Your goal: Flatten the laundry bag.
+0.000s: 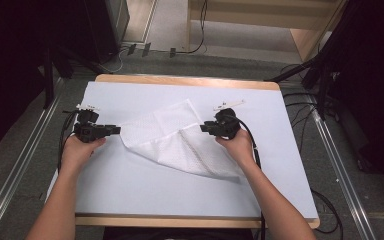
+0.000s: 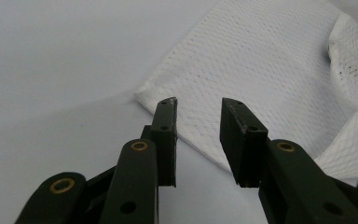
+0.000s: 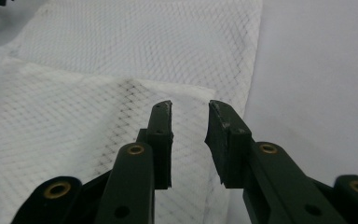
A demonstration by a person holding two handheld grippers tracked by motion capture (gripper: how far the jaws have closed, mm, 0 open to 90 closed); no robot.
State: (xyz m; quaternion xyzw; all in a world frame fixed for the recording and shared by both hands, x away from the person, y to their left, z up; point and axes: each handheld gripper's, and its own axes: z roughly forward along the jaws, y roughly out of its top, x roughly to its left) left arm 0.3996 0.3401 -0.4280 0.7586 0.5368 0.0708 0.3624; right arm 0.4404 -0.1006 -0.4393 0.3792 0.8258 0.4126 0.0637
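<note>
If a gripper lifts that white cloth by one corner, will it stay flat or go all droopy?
Probably droopy: the cloth already lies folded and creased on the table, so it looks soft. It seems thin and light, since its mesh weave shows. A push would likely bunch it up rather than slide it whole.

Bare forearms, 2 black grippers, left gripper [image 1: 114,130], right gripper [image 1: 203,128], brass rivets, trailing black cables

We see even, bright overhead light on the table [image 1: 130,185]; its surroundings are dark, and shadows beneath the fingers soft.
</note>
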